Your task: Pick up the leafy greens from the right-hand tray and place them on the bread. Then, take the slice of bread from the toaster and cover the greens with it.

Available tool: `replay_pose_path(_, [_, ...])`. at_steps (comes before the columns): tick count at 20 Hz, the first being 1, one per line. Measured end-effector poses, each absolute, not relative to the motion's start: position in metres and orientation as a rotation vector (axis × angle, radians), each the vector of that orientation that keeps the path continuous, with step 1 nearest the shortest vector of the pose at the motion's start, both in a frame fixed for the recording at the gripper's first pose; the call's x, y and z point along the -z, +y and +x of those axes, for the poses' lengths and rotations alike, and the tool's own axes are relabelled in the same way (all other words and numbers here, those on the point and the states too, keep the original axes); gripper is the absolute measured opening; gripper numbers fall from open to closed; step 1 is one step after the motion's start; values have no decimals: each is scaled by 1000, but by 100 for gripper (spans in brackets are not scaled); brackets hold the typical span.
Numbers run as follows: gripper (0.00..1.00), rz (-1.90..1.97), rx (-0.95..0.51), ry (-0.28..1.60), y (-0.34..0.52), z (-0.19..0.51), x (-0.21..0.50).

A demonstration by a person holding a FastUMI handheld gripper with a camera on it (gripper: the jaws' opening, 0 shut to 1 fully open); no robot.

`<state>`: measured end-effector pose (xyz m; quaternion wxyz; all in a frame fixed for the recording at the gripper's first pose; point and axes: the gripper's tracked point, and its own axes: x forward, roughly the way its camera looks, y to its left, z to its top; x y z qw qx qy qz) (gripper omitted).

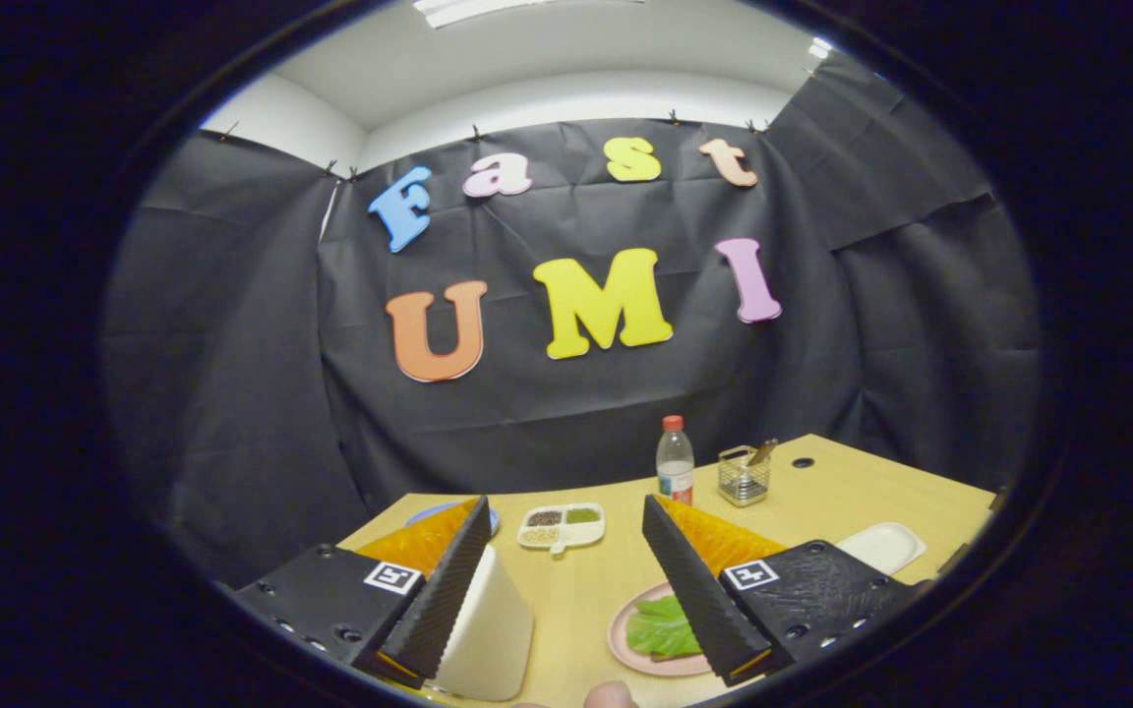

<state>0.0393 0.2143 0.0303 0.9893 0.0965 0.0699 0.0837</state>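
As I hold it above the pale wooden table (586, 600), my gripper (566, 600) has its two fingers spread wide with nothing between them but bare tabletop.

Item, beside the left finger: a white, rounded-top toaster (488, 629), its wall touching or just behind that finger; I cannot tell whether a bread slice sits in it.

Item, beyond the left finger: a blue plate (429, 513), mostly hidden.

Item, ahead of the fingers, between them: a small white divided dish (561, 527) holding dark, pale and green seasonings in separate compartments.

Item, just inside the right finger: a round pink plate (626, 634) carrying a leaf of bright leafy greens (660, 629), which lies on a brown bread slice (670, 656) showing at its near edge. The right finger overlaps part of the leaf.

Item, beyond the right finger: a clear plastic bottle with a red cap (675, 460), upright; just beside it a wire-mesh holder (744, 476) with a utensil handle leaning out.

Item, farther right: a white rectangular tray (883, 546), with nothing visible on it.

Item, at the near edge: a fingertip (610, 696) of mine.
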Motion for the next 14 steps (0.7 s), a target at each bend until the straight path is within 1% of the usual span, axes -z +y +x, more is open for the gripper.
replay_pose_path(3, [96,168,-228,186,267,38,-16])
replay_pose_path(6, [96,137,-257,251,307,39,4])
replay_pose_path(8, [94,92,-259,308,324,44,21])
replay_pose_path(10, [90,61,-279,395,338,48,43])
replay_pose_path(11, [83,47,-273,427,340,50,50])
replay_pose_path(14, [57,36,-236,473,336,58,61])
